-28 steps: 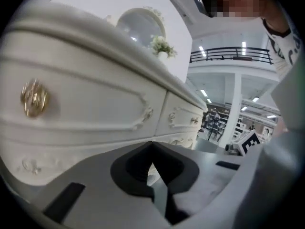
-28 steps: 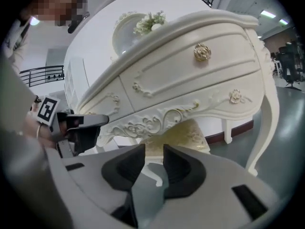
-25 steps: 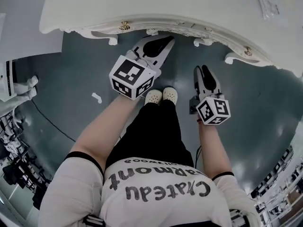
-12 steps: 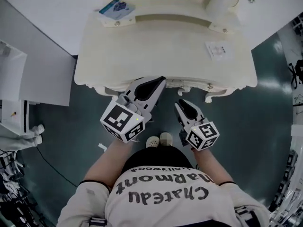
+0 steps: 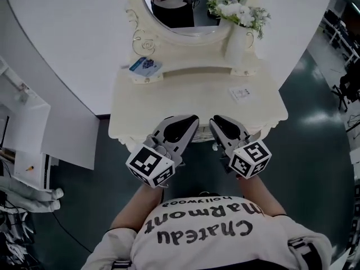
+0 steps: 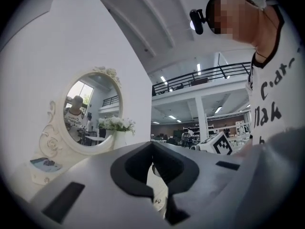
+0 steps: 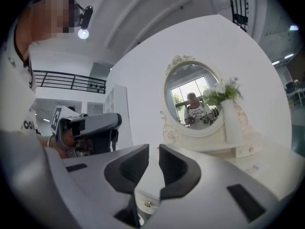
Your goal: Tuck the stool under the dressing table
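Note:
The cream dressing table [image 5: 197,94] with its oval mirror [image 5: 180,4] stands against the white wall, straight ahead of me. The stool shows in no view. My left gripper [image 5: 193,118] is held level over the table's front edge; its jaws are shut with nothing in them, meeting at the tips in the left gripper view [image 6: 152,146]. My right gripper [image 5: 215,119] hovers beside it. Its jaws are closing, with a narrow gap left and nothing between them [image 7: 153,151]. Both point at the mirror [image 7: 193,101].
A white vase of flowers [image 5: 239,35] stands at the table's back right. A blue booklet [image 5: 145,65] lies at its back left and a small card [image 5: 242,93] on the top. A white cabinet [image 5: 34,134] stands at the left on the dark floor [image 5: 315,128].
Both grippers have risen from near the floor to table-top height. The head view has lifted from the table's front edge to the whole table and mirror. The right jaws have narrowed.

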A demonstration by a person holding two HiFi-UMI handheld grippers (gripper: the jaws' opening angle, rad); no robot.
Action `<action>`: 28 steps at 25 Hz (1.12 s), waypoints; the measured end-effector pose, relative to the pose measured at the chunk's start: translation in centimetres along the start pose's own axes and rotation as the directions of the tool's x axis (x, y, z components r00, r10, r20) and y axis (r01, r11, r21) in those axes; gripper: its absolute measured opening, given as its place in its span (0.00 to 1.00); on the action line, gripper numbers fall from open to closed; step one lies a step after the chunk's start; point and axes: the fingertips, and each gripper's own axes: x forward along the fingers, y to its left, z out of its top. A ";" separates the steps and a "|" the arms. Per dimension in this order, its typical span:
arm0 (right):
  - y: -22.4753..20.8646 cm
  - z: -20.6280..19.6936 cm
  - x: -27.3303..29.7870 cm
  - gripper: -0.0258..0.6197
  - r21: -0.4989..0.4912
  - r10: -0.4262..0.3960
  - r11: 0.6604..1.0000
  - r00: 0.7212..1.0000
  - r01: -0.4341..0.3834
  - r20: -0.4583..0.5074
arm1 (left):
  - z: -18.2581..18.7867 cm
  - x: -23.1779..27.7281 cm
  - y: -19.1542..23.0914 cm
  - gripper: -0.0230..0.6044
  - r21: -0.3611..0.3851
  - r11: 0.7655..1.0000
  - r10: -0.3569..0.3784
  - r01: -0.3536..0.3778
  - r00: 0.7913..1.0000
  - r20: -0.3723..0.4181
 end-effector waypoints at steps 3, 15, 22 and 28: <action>1.4 3.8 -1.0 0.16 -0.109 0.014 0.994 1.000 -0.011 0.027 | 1.7 -0.4 -0.8 0.07 0.025 1.000 -0.009 0.009 1.000 0.011; 4.0 8.8 -2.4 0.14 -0.174 0.047 0.984 0.999 -0.042 0.026 | 4.2 0.3 -2.4 0.07 0.026 1.000 0.001 -0.002 1.000 0.022; 2.8 9.3 -1.9 0.13 -0.155 0.053 0.987 0.998 -0.049 0.018 | 4.4 1.0 -1.6 0.07 0.015 0.999 0.028 -0.028 0.999 0.031; 2.0 9.3 -1.7 0.13 -0.162 0.051 0.986 0.999 -0.050 0.004 | 4.3 1.5 -1.0 0.07 0.013 0.999 0.047 -0.048 0.998 0.030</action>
